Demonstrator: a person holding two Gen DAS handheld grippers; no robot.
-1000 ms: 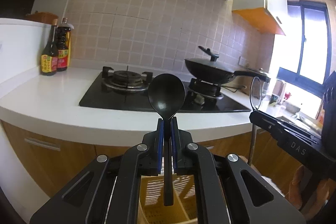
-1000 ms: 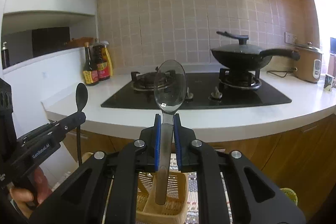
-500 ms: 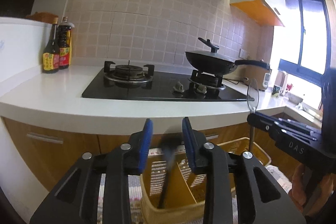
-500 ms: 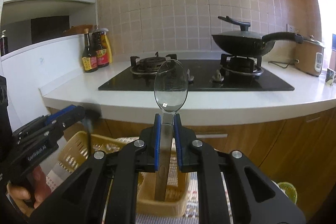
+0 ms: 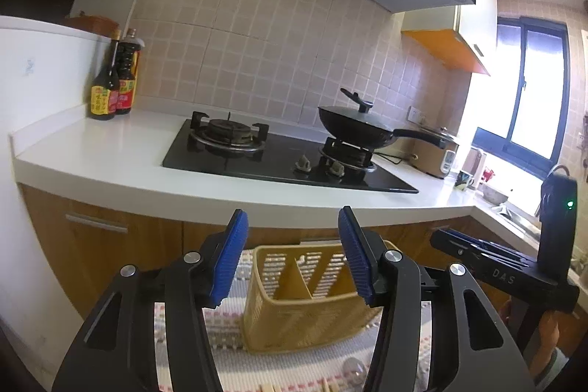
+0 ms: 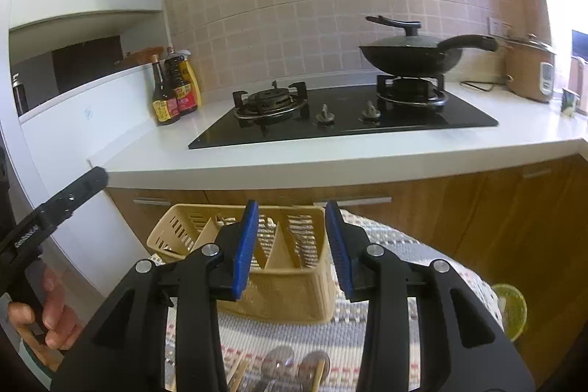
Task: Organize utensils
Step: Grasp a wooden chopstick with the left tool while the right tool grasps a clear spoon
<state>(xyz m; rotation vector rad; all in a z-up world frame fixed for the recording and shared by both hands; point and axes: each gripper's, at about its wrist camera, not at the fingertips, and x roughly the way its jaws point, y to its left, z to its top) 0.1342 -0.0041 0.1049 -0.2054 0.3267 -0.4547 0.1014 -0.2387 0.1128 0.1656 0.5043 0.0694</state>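
Observation:
A yellow slotted utensil basket [image 5: 305, 296] with dividers stands on a striped mat below the counter; it also shows in the right wrist view [image 6: 279, 267]. My left gripper [image 5: 294, 254] is open and empty above the basket. My right gripper [image 6: 290, 248] is open and empty above the basket too. Clear spoons [image 6: 294, 366] and wooden chopsticks lie on the mat near the bottom edge of the right wrist view. One clear spoon bowl [image 5: 352, 367] shows on the mat in the left wrist view. The black spoon is out of sight.
A white counter [image 5: 110, 160] carries a black gas hob [image 5: 279, 157], a lidded wok [image 5: 358, 129], sauce bottles [image 5: 112, 87] and a rice cooker [image 6: 529, 72]. Wooden cabinet doors [image 6: 514, 226] stand behind the basket. A green cup [image 6: 509, 311] sits at the right on the floor.
The left gripper opened and let the black spoon drop into the basket. The right gripper then opened and released the clear spoon. Both grippers rose a little.

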